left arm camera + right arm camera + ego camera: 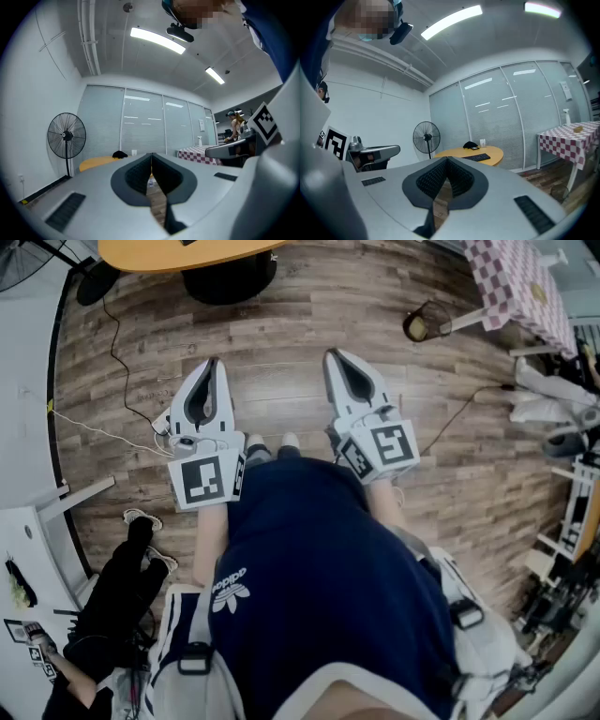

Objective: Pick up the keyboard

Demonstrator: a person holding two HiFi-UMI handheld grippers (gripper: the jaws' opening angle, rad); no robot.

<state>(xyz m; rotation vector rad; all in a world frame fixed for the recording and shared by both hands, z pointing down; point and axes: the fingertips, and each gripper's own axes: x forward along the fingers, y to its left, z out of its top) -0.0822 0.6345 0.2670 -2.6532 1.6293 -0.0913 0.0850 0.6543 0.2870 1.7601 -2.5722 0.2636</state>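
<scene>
The black keyboard (477,157) lies on a round yellow table (474,153) far ahead, seen in the right gripper view; next to it lie a black object (470,145) and a small cup (482,142). In the head view only the table's near edge (178,253) shows at the top. My left gripper (212,367) and right gripper (334,357) are held side by side over the wooden floor, well short of the table. Both are shut with nothing between the jaws, as the left gripper (151,157) and right gripper (446,160) views show.
A standing fan (426,137) is left of the yellow table, and a checkered table (525,287) stands at the right with a round basket (427,322) by its leg. Cables (112,362) run over the floor at left. A person in dark clothes (112,606) sits low at left.
</scene>
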